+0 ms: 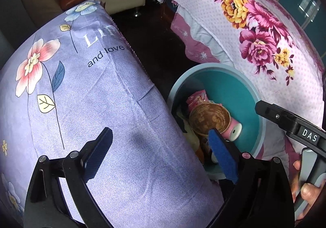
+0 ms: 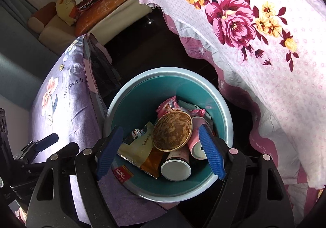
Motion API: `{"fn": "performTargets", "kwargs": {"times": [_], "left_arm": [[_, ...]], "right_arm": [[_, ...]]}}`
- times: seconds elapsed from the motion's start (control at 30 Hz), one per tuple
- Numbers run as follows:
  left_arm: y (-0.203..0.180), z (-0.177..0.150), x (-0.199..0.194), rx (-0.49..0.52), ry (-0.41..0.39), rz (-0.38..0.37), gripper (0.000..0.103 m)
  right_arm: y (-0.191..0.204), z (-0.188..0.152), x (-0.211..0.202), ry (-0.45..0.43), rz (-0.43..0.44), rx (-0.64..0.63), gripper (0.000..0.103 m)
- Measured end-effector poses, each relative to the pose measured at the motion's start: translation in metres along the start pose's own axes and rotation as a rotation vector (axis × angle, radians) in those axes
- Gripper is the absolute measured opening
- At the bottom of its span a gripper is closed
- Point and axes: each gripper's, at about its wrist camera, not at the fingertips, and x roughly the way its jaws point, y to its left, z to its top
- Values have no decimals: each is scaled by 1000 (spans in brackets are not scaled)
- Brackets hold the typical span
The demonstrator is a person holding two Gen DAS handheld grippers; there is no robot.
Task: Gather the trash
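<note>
Right gripper (image 2: 161, 150) spread, empty, directly above bin (image 2: 226, 109).
Left gripper (image 1: 161, 154) spread, empty, beside it over lilac cushion (image 1: 91, 95); right nearer.

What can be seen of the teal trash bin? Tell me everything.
The teal trash bin is round, looks like plastic, with a paler grey-blue rim and outer wall, and stands upright on the dark floor between the lilac floral cushion and the pink flowered bedspread. The cushion's fabric presses against its left side. It is partly filled: a brown woven-looking bowl lies on top of pink paper cups, a yellowish snack bag and pink wrappers.
</note>
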Motion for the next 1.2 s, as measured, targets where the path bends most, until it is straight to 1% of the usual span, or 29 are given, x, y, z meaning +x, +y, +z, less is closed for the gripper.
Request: {"fn": "performTargets", "kwargs": {"times": [0.1,0.17,0.33,0.43,0.53,0.73,0.93,1.2], "left_arm": [[9,-4,-9,-24,-9,6,95],[17,-7,-15,-47,-14,9,95],[35,-14,-29,-89,-28,-9,95],[42,-19,-35,-95,-27,-23,98],[46,-26,-42,-97,-44,-15,99],[57,-38,-58,-108,-70,-15,99],[67,-49,-73,-126,-96,-19,99],[76,-61,-89,-149,-134,-16,99]], "right_arm": [[11,-4,-7,-2,-10,-30,84],[18,-6,-11,-2,-17,-50,86],[38,-16,-23,-13,-51,-118,92],[51,-22,-30,-17,-78,-169,96],[65,-30,-38,-25,-99,-216,96],[82,-42,-50,-33,-133,-262,96],[93,-55,-61,-41,-158,-288,96],[107,-64,-70,-55,-176,-315,96]]}}
